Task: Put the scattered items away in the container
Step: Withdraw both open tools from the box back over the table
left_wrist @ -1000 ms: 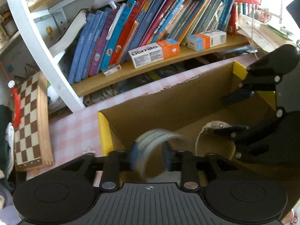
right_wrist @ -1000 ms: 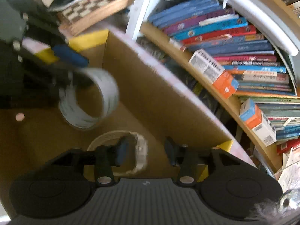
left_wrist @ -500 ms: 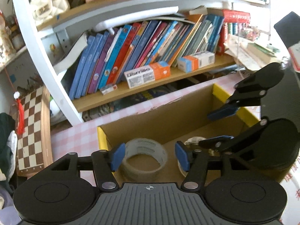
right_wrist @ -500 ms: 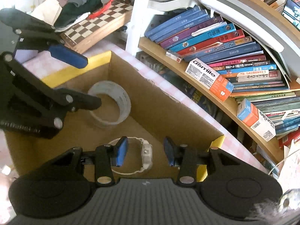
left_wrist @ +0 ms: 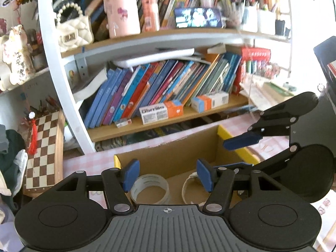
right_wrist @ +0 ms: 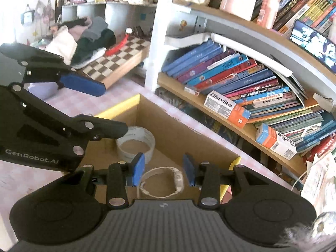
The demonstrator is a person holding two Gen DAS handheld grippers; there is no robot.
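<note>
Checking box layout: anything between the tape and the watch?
Nothing: bare cardboard floor between tape and watch inside the box, clearest in the right wrist view.

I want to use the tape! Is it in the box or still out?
In. The clear round tape roll lies on the brown cardboard box's floor, beside the white wristwatch.

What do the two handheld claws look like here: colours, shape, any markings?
Both the left claw and right claw are matte black, with ribbed grey bodies, round side discs, silver rivets and blue finger pads. The left one reads "GenRobot.AI" in the right wrist view.
</note>
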